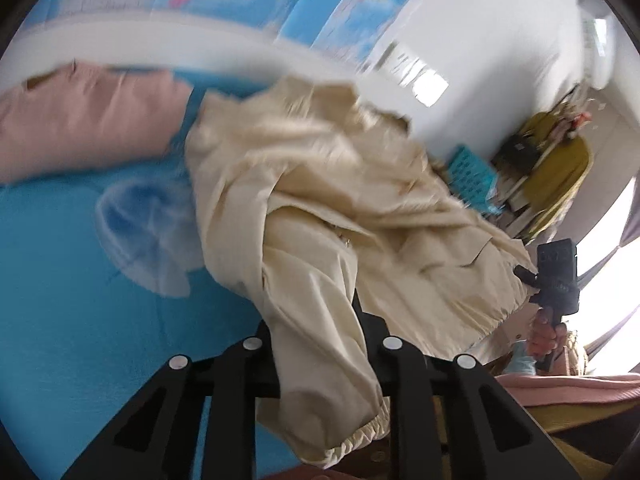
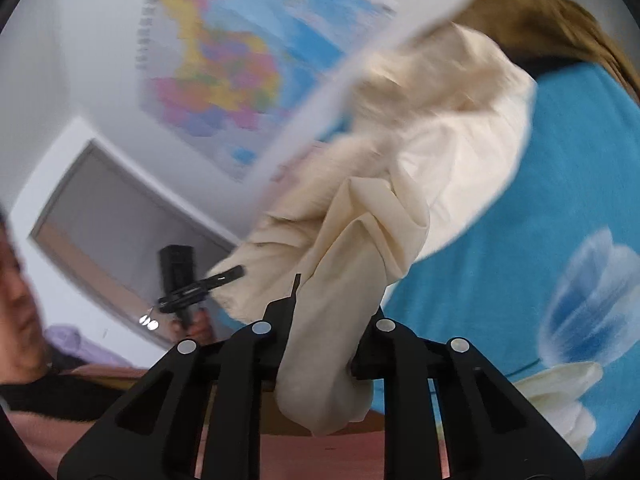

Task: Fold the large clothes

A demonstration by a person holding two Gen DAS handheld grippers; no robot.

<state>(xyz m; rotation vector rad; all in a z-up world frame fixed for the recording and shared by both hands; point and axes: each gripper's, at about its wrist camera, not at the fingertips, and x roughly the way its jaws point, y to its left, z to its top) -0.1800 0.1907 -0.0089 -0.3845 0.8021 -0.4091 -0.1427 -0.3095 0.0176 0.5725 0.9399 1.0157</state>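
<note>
A large cream garment [image 1: 320,168] with elastic hems hangs bunched between both grippers, lifted above a bed with a blue flowered sheet [image 1: 60,280]. In the left wrist view, my left gripper [image 1: 312,316] is shut on a fold of the cloth, which drapes down over its fingers. The right gripper [image 1: 526,274] shows at the far right, pinching the garment's gathered hem. In the right wrist view, my right gripper [image 2: 336,300] is shut on a thick roll of the cream garment [image 2: 440,152]. The left gripper [image 2: 236,271] holds the cloth's other end.
A pink pillow [image 1: 80,128] lies at the head of the bed under a white rail [image 1: 160,40]. A map [image 2: 224,72] hangs on the wall. Cluttered shelves with a teal basket [image 1: 468,172] stand beyond the bed. A person [image 2: 16,320] sits at the left edge.
</note>
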